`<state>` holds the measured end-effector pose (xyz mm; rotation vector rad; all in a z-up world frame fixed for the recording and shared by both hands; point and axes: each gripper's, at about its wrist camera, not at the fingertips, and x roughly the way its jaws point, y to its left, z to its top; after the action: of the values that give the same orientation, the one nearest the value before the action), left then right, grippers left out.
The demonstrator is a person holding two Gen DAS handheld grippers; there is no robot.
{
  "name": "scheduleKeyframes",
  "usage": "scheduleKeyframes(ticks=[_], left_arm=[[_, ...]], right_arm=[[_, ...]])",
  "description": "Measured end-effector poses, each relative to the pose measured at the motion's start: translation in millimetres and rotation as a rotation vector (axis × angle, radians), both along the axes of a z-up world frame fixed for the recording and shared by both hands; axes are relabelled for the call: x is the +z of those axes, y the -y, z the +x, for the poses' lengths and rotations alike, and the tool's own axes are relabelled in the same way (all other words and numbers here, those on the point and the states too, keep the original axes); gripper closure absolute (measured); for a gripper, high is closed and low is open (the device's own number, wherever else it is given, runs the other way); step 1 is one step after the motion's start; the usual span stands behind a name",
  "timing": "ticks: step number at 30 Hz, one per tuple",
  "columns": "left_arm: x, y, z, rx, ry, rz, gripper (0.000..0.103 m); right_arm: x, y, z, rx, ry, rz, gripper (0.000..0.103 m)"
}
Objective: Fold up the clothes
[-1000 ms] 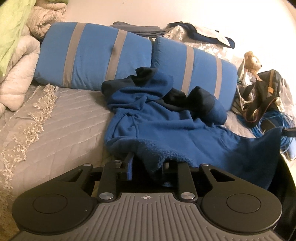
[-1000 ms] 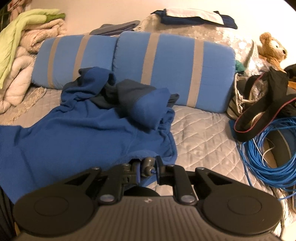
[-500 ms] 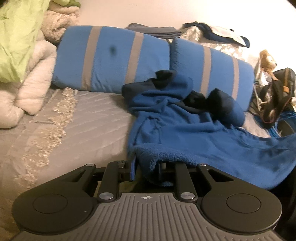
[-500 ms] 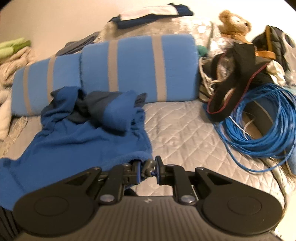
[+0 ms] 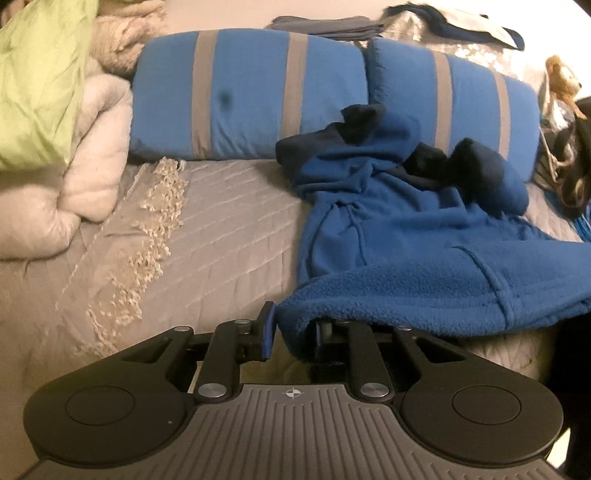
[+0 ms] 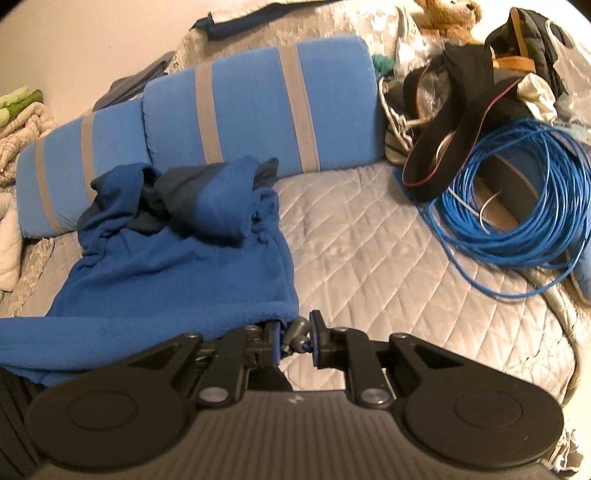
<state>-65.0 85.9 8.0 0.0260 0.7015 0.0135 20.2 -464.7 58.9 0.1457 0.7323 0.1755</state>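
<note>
My left tongs (image 5: 291,330) are pinched on the near hem of the blue fleece (image 5: 399,236), left corner; thick fabric bunched between the fingers so they sit a bit apart but clamped on it. My right tongs (image 6: 295,338) are nearly closed on the hem's right corner, with the grey cord toggle (image 6: 297,330) and cord caught between the fingers. The fleece (image 6: 177,266) lies on the bed (image 6: 369,251), the grey quilted cover under it, the hem stretched between my two tongs at the near edge, the body running away toward the pillows. Its top end is crumpled in a heap, dark navy parts (image 5: 428,162) mixed in, sleeves bunched on top, resting against the blue pillows with grey stripes (image 5: 251,96). Left side of the bed: white duvet (image 5: 92,155) and green sheet (image 5: 37,81) piled up, a lace-edged strip (image 5: 147,229) on the cover. Right side: coil of blue cable (image 6: 517,199), black bag (image 6: 458,122), and a teddy bear (image 6: 443,14) behind them. Folded clothes (image 5: 328,27) sit behind the pillows. Fleece not folded yet, only spread part flat.
</note>
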Motion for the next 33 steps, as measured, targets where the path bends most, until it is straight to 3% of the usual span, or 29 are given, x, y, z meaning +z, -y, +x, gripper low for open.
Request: scheduleKeyframes(ticks=[5, 12, 17, 33], left_arm=[[-6.8, -1.0, -0.4, 0.026, 0.025, -0.019, 0.077], [-12.7, 0.2, 1.3, 0.023, 0.021, -0.020, 0.081], [3.7, 5.5, -4.6, 0.005, 0.082, 0.043, 0.082], [54.3, 9.8, -43.1, 0.000, 0.208, 0.044, 0.083]], right_arm=[[-8.0, 2.7, 1.5, -0.014, -0.016, 0.016, 0.083], [-13.0, 0.7, 3.2, -0.008, -0.027, 0.003, 0.085], [0.7, 1.0, -0.3, 0.015, 0.011, 0.001, 0.087], [49.7, 5.0, -26.1, 0.039, 0.108, -0.001, 0.088]])
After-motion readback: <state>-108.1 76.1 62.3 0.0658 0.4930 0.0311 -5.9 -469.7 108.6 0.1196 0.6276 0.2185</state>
